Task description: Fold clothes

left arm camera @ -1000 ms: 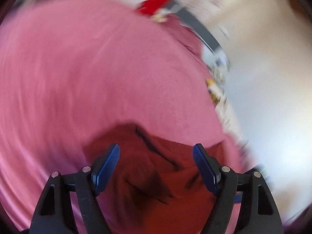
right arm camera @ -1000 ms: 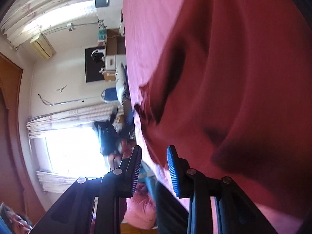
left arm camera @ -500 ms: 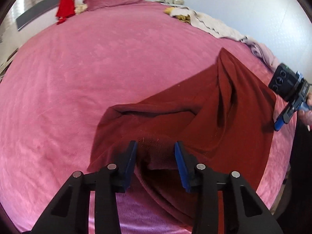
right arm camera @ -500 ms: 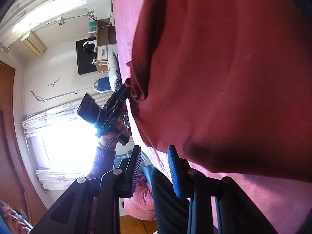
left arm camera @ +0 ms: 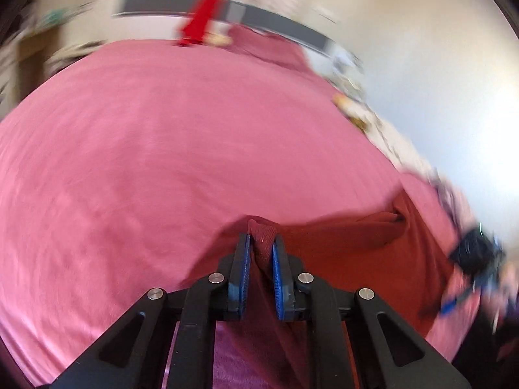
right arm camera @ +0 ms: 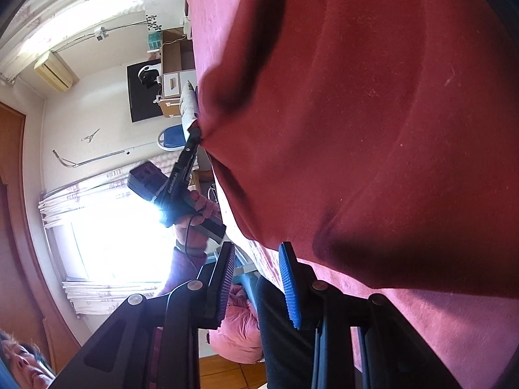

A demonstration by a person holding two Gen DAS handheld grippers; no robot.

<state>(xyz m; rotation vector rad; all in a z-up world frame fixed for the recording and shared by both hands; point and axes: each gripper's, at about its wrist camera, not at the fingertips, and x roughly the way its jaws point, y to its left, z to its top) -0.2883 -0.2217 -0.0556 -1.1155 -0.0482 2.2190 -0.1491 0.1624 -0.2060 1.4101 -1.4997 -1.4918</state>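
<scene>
A dark red garment [left arm camera: 350, 243] lies crumpled on the pink bed cover [left arm camera: 162, 162]. My left gripper [left arm camera: 261, 249] is shut on a bunched edge of it, which stands up between the blue pads [left arm camera: 245, 272]. In the right wrist view the same garment [right arm camera: 373, 113] fills the frame, and the left gripper [right arm camera: 181, 175] pinches its corner at the left, held by a hand [right arm camera: 194, 217]. My right gripper [right arm camera: 258, 259] sits at the garment's near edge, open, with nothing between its fingers. It also shows, blurred, at the right of the left wrist view [left arm camera: 476, 259].
A dark headboard [left arm camera: 279, 22] with a bright red cloth [left arm camera: 198, 26] and a pillow [left arm camera: 269, 48] marks the bed's far end. Clutter [left arm camera: 356, 110] lines the right side by the wall. A blue chair [right arm camera: 172, 136] and a pink bundle [right arm camera: 240, 334] stand off the bed.
My left gripper went from wide open to half closed around the garment's edge, and now it is shut on it with the cloth raised. The right gripper has hardly moved.
</scene>
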